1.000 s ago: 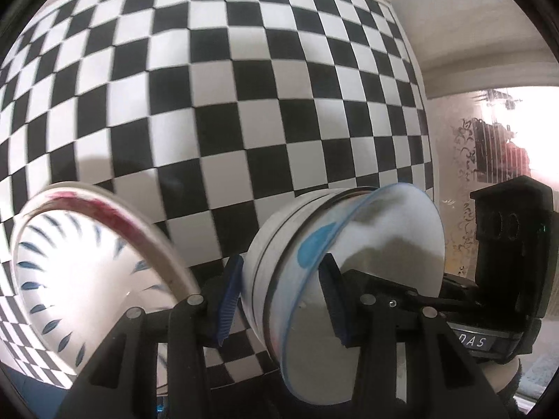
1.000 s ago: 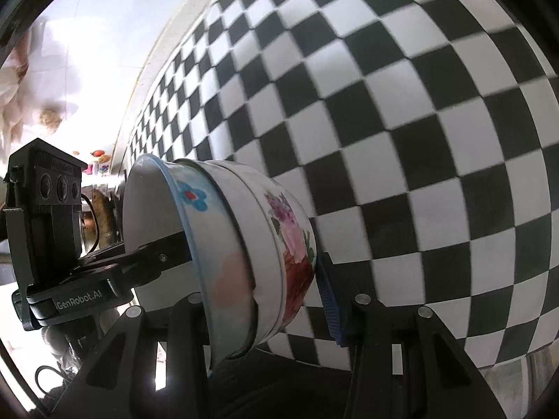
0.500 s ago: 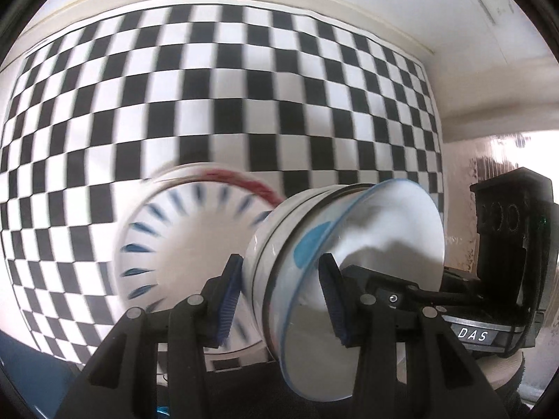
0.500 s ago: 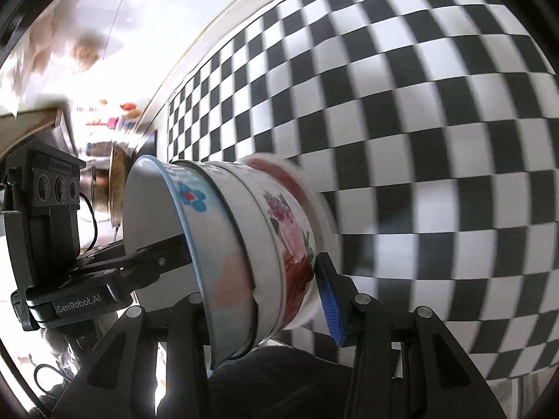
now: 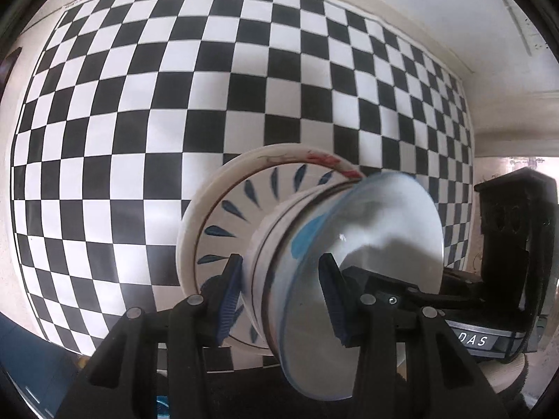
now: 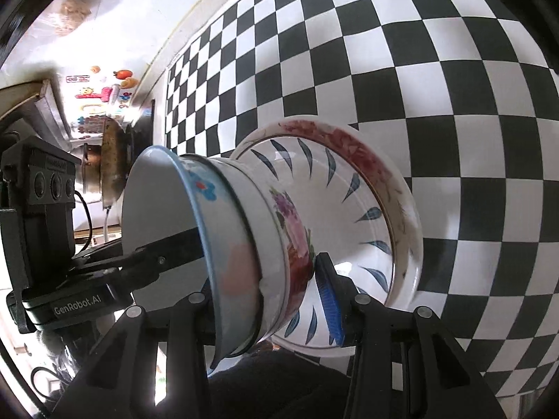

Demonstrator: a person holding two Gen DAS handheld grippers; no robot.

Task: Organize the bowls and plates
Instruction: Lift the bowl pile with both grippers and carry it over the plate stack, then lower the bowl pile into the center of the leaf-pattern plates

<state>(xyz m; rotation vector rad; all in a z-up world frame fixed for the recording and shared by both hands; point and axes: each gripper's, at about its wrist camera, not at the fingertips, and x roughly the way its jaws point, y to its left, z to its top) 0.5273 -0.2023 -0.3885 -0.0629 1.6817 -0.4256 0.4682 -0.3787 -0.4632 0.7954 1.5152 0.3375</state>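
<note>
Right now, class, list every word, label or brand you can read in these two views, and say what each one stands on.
"GenRobot.AI": white letters on the black left gripper body, seen in the right wrist view.
"DAS": end of a cut-off label on the black right gripper body, seen in the left wrist view.
Small print at the corner of the black-and-white checkered board: too small to read.
Colourful stickers on the far wall: too blurred to read.
</note>
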